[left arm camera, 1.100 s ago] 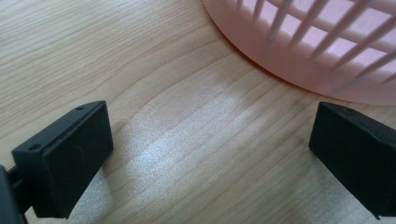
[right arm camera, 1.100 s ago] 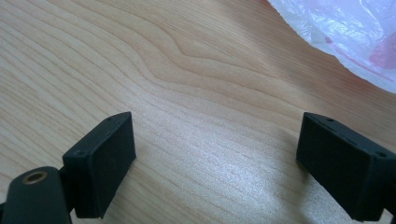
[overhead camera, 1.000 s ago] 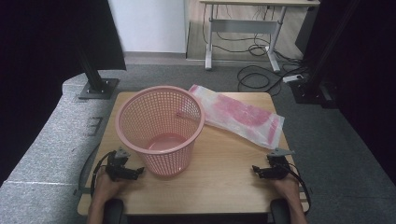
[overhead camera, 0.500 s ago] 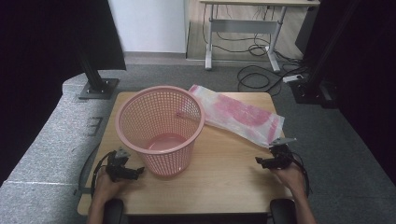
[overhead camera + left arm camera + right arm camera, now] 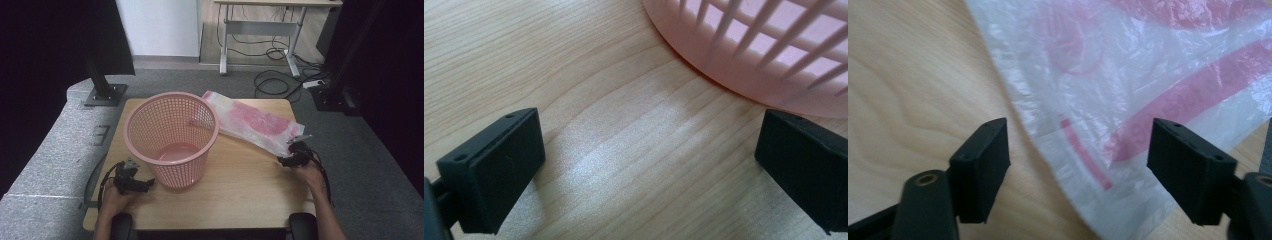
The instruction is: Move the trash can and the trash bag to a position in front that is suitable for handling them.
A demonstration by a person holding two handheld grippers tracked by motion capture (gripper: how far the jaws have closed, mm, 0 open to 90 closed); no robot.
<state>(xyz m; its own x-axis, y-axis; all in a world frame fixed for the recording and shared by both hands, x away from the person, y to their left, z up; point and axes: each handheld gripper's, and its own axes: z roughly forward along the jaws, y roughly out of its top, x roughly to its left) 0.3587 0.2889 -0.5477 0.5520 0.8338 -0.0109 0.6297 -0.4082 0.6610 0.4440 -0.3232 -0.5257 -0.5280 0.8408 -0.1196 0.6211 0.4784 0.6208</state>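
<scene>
Right gripper (image 5: 286,159) at plastic bag (image 5: 1148,75) edge, fingers closing in, nothing clamped yet. Left gripper (image 5: 145,184) spread wide beside pink basket (image 5: 170,137).

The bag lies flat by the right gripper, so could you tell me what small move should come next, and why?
Probably ease the right gripper down onto the near edge of the bag and go on closing. Its jaws have just been closing but are apart, and the bag's edge lies on the table between and ahead of them, not pinched. The basket stands empty nearby, by the left gripper.
</scene>
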